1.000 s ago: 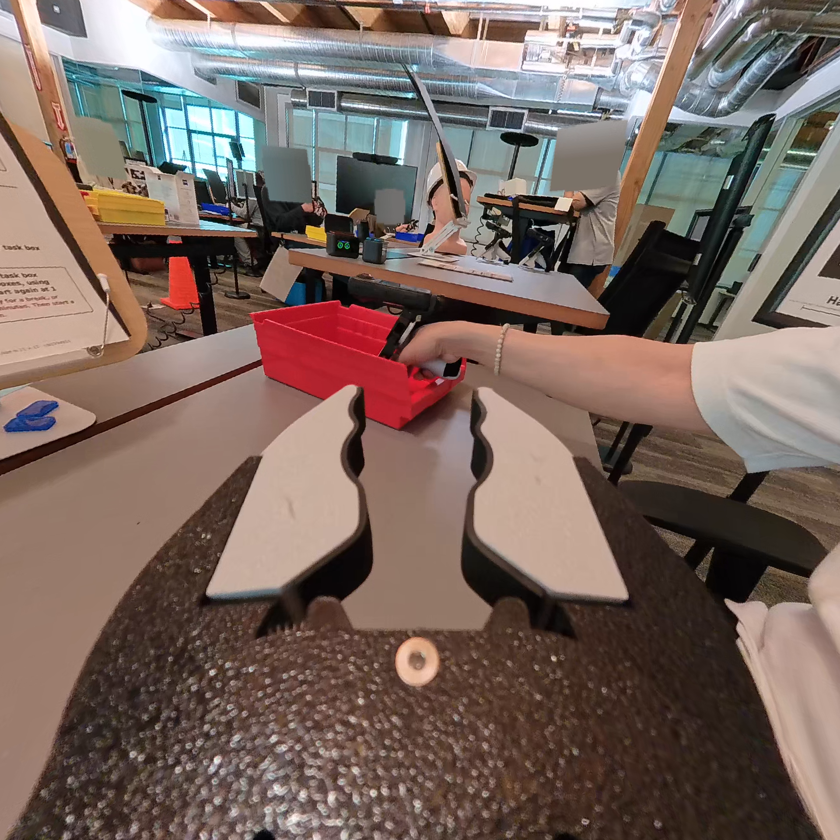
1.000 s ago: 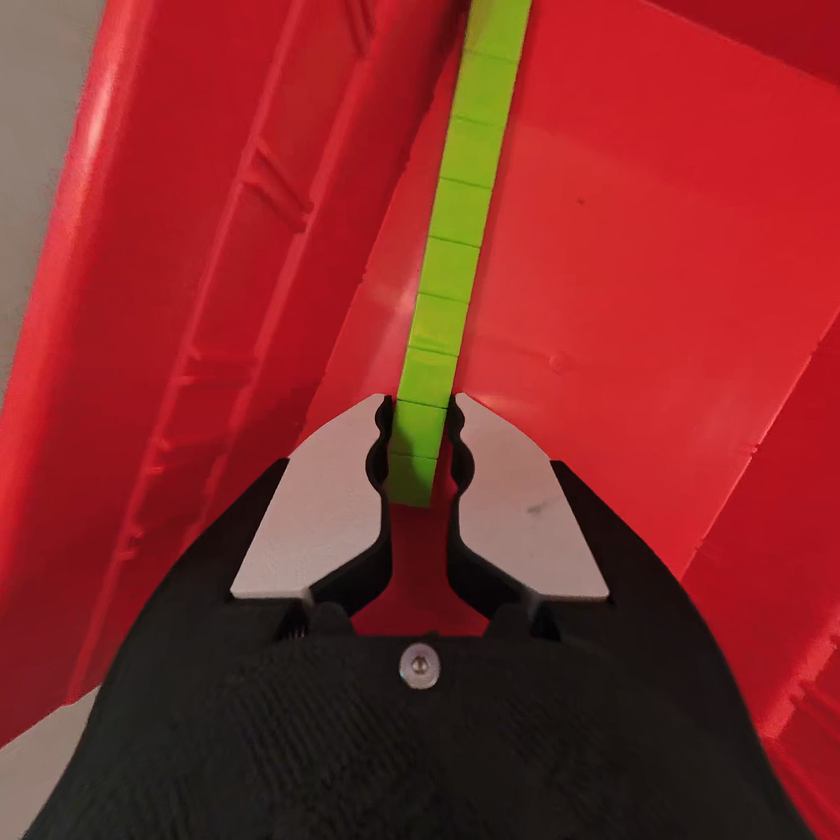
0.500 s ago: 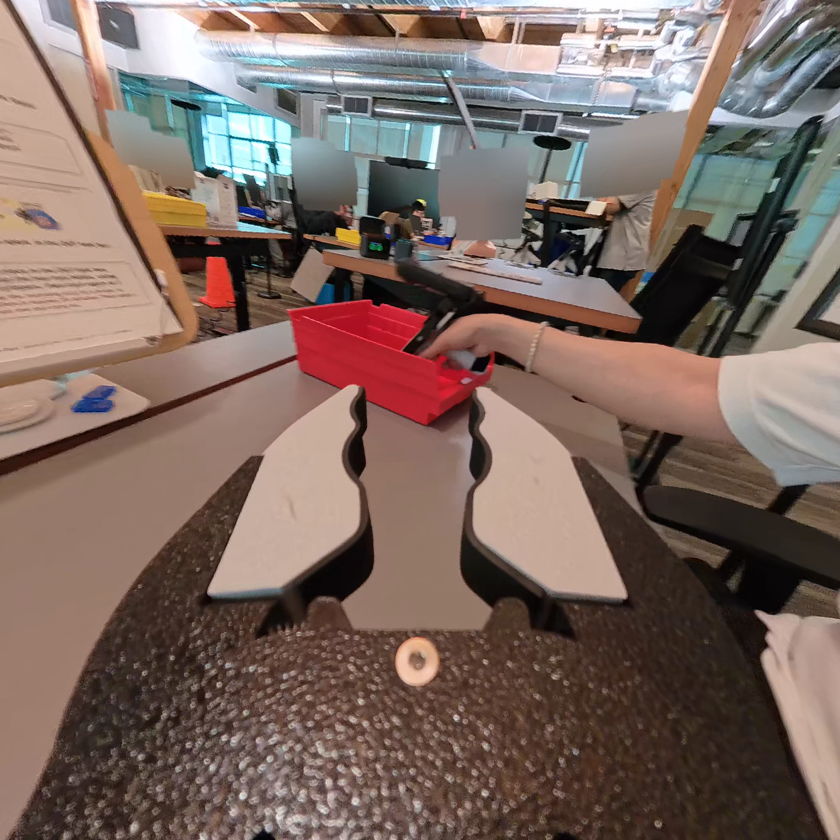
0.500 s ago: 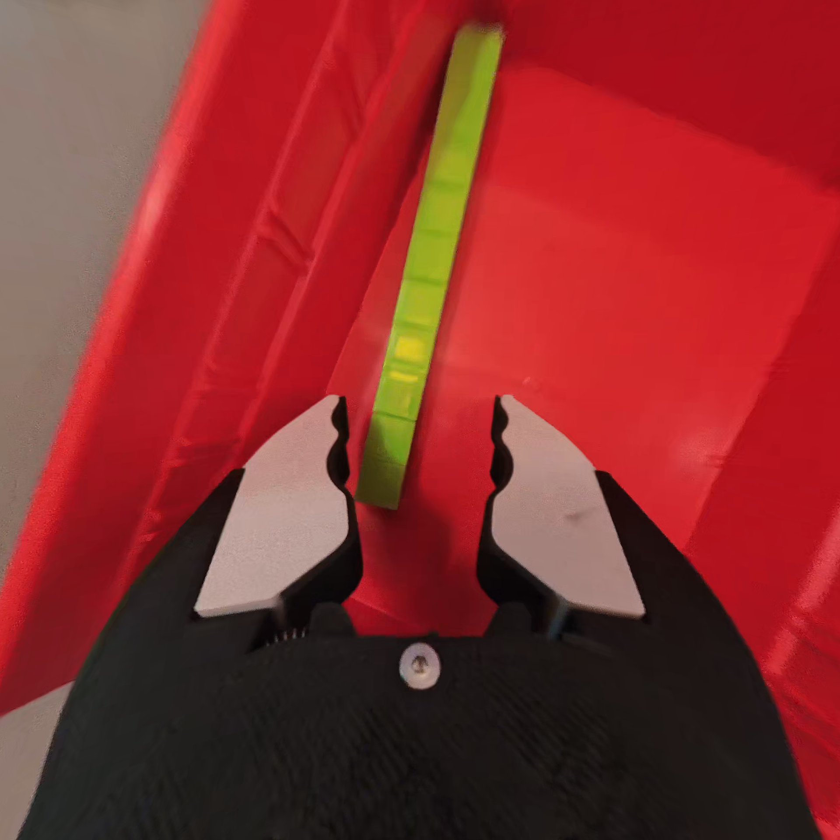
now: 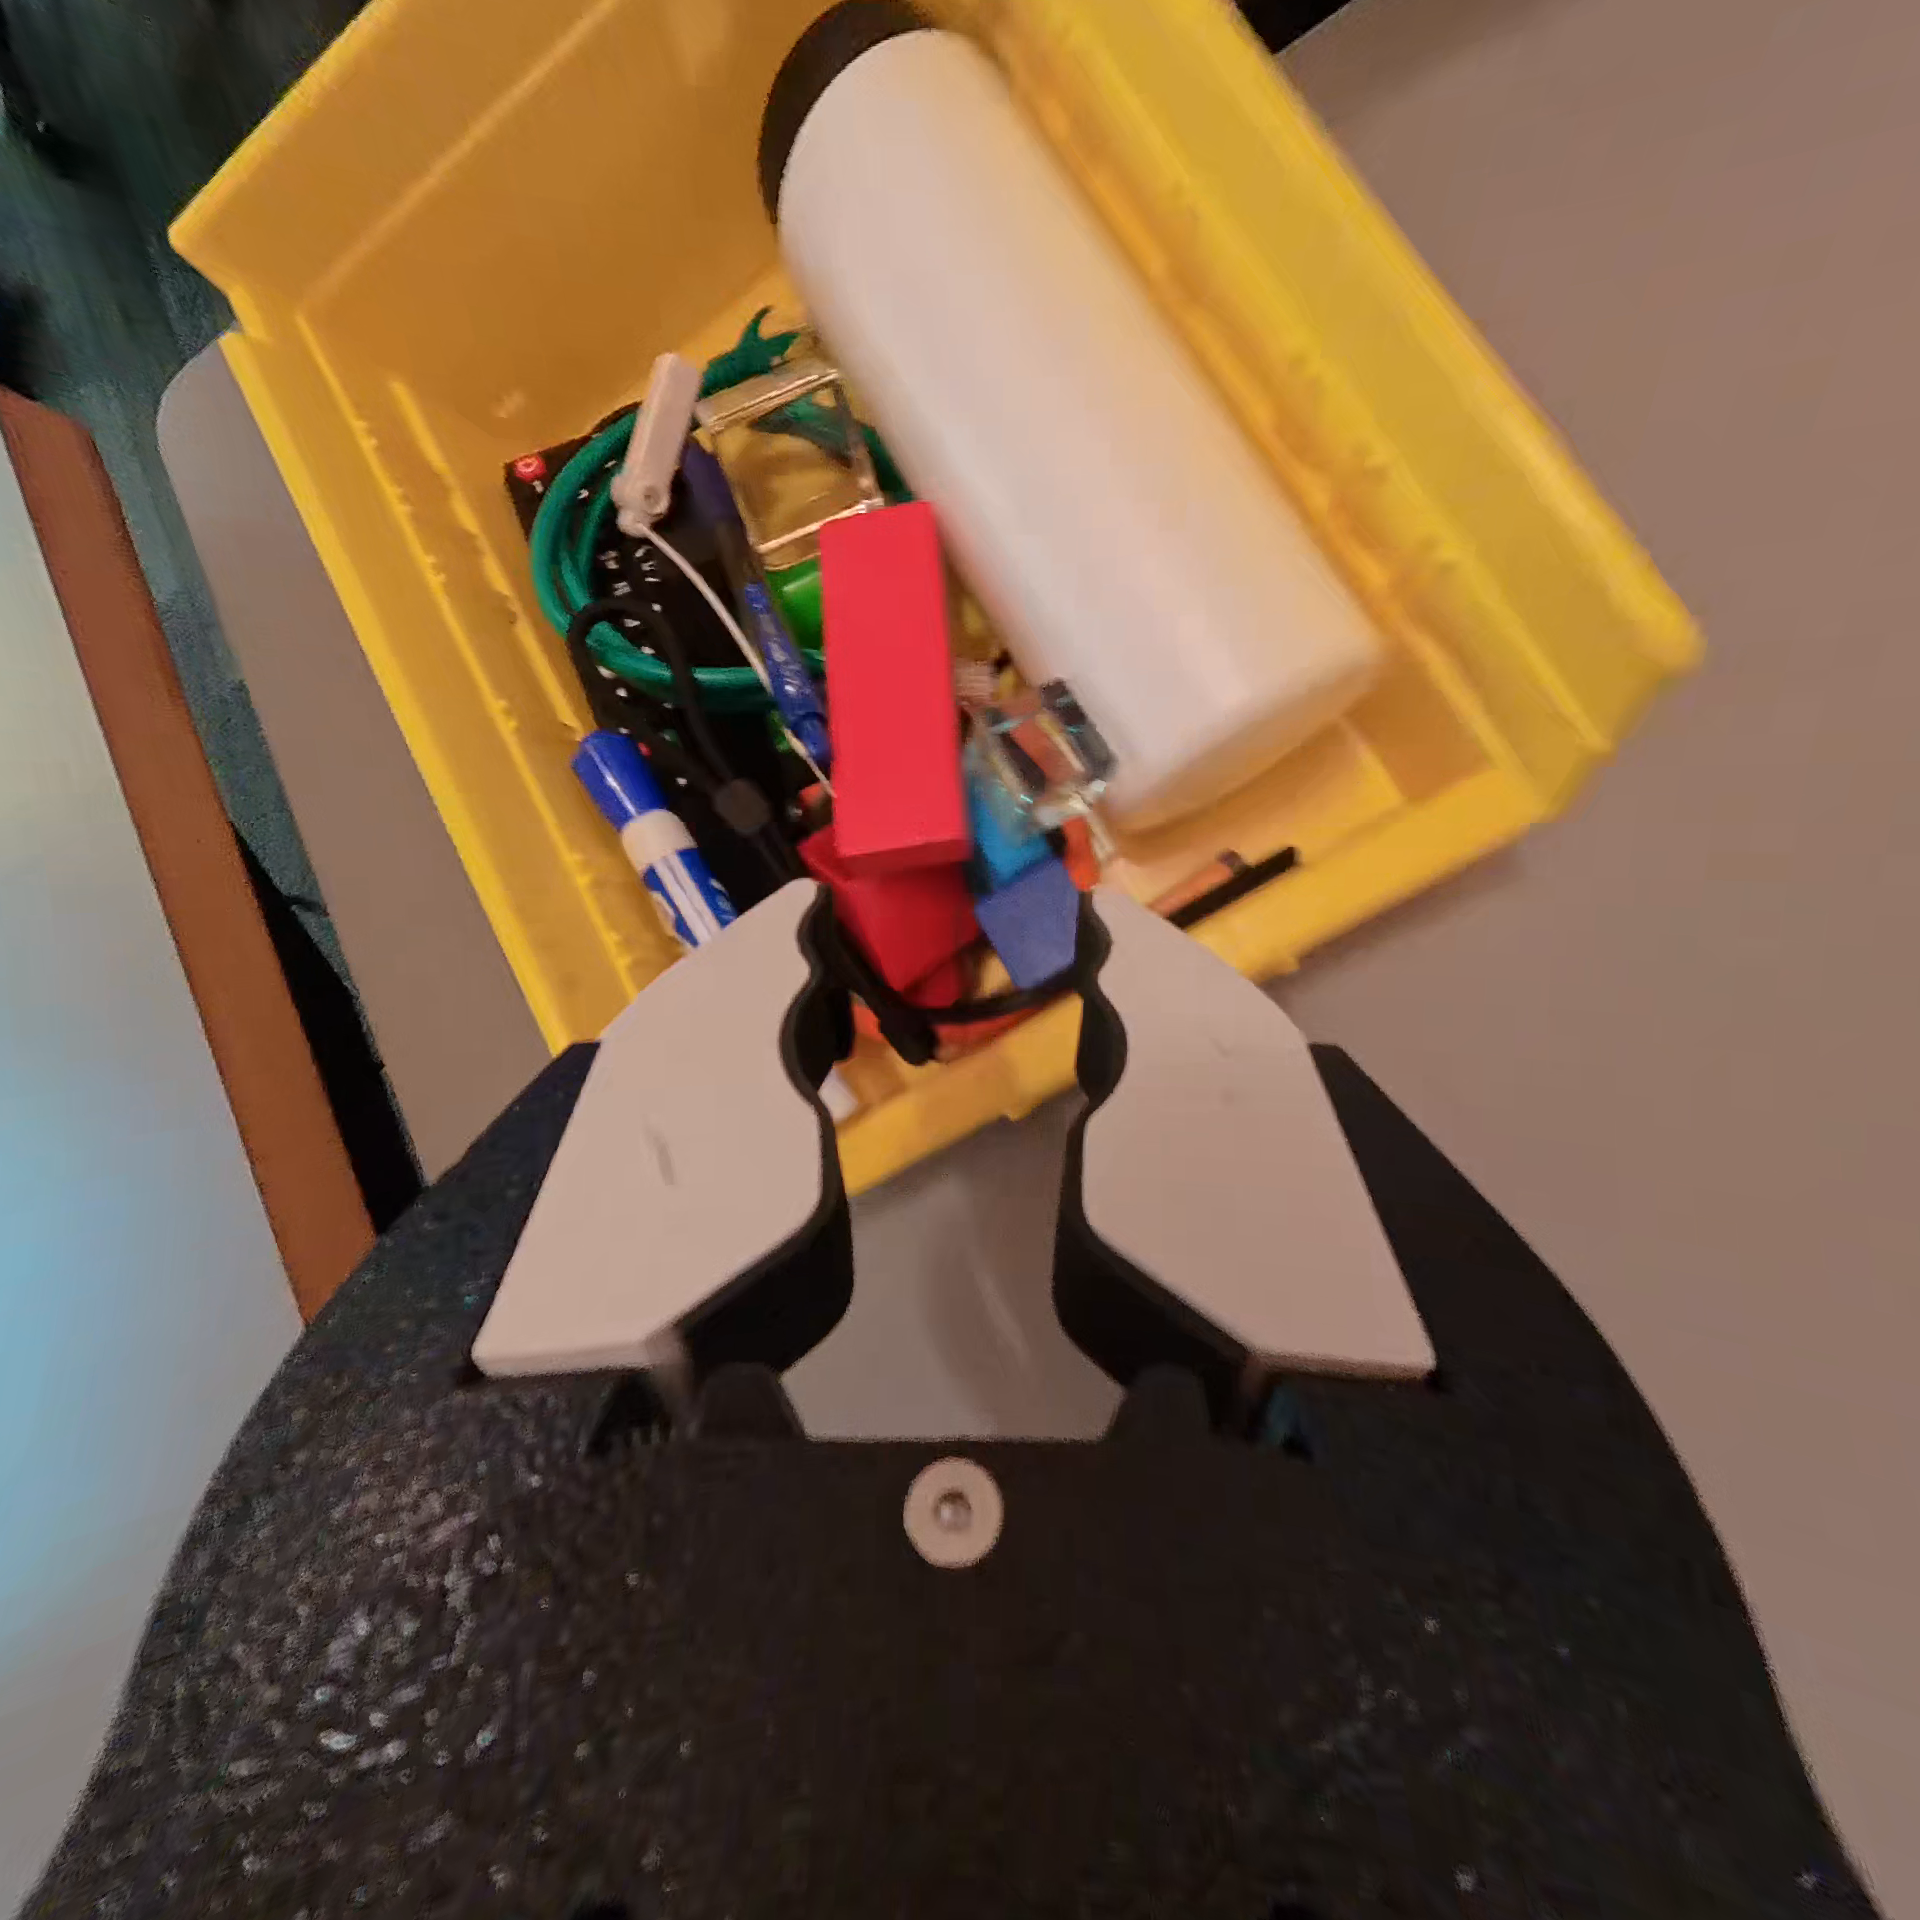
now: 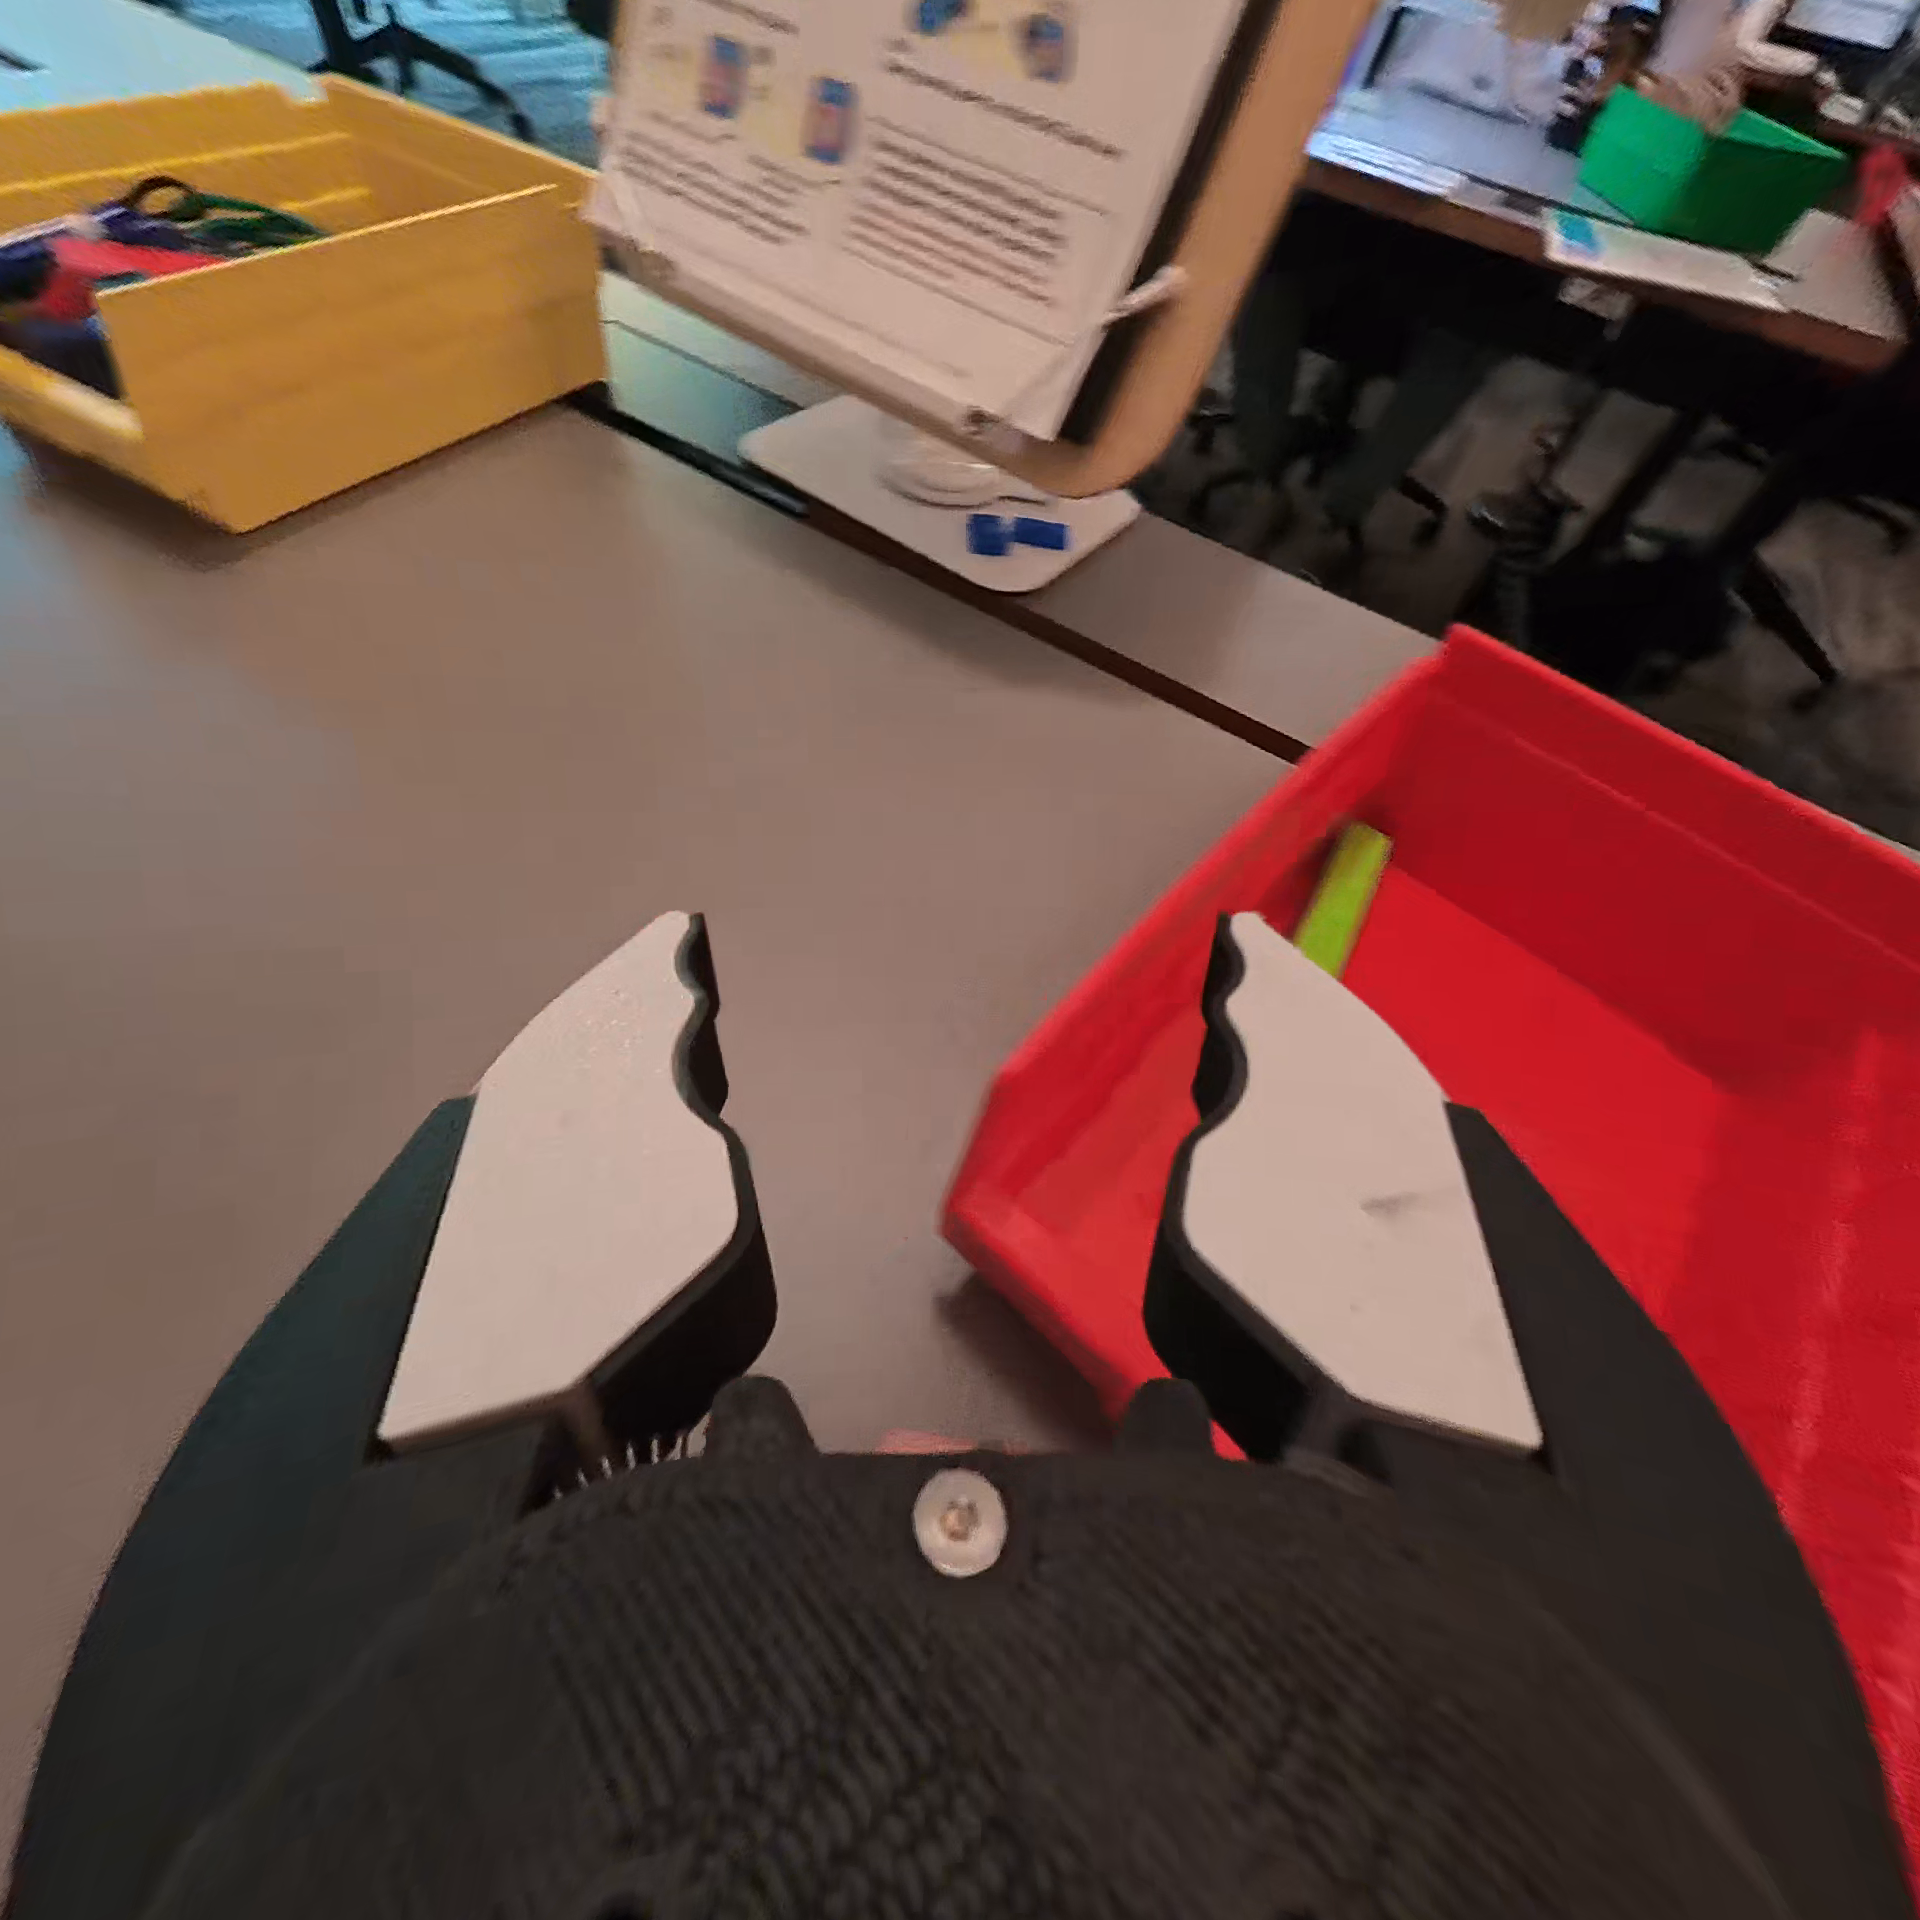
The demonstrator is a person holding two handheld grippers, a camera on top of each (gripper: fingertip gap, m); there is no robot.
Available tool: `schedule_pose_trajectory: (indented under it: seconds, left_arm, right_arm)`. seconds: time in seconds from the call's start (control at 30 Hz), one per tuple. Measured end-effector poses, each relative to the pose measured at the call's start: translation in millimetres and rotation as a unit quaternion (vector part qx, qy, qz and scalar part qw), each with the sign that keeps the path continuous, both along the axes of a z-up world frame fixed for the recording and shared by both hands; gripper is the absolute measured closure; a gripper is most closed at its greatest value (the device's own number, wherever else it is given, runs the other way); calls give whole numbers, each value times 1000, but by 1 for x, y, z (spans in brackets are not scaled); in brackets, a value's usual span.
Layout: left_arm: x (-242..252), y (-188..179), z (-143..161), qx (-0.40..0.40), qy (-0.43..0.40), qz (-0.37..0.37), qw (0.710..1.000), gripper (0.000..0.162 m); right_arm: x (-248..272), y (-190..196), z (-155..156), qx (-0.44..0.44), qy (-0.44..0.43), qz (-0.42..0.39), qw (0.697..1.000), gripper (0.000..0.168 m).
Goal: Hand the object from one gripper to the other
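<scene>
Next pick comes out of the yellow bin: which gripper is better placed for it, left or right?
Left. The left gripper hangs open right over the yellow bin, its tips by the red block. The right gripper is open and empty beside the red bin, with the yellow bin far across the table.

You face a glossy yellow plastic bin [image 5: 436, 343] holding a smooth, satin white bottle [image 5: 1049, 468]. Your 2 grippers share matt grey finger plates [image 6: 582, 1195] on rough, grainy black bodies. The red bin [image 6: 1558, 1049] is shiny plastic on a matt tabletop [image 6: 520, 779].

Printed sheet [image 6: 914, 156] on stand: writing blurred, unreadable.
</scene>
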State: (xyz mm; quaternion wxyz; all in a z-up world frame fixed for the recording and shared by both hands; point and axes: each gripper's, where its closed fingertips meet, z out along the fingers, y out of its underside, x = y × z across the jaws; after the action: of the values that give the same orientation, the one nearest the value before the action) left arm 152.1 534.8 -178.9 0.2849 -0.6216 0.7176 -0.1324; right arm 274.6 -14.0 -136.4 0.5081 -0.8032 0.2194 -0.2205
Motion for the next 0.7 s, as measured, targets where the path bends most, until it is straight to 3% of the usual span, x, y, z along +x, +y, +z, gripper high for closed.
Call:
schedule_pose_trajectory:
  seconds: [0.2,0.37,0.43,0.6,0.7]
  left_arm:
    - [16,25,-34,6,55,27,998,117]
    - [23,31,-45,5,39,30,999,120]
    - [25,29,-48,3,30,23,999,131]
    - [26,31,-44,36,-6,28,999,131]
    - [19,34,-24,88,-39,36,995,131]
  right_arm:
    - [-19,36,-18,-38,-9,50,998,78]
    - [-24,44,-14,10,15,70,997,82]
    - [-24,47,-11,32,21,70,997,85]
    - [-25,58,-11,20,-11,58,998,87]
    - [-23,63,-8,0,-48,24,999,86]
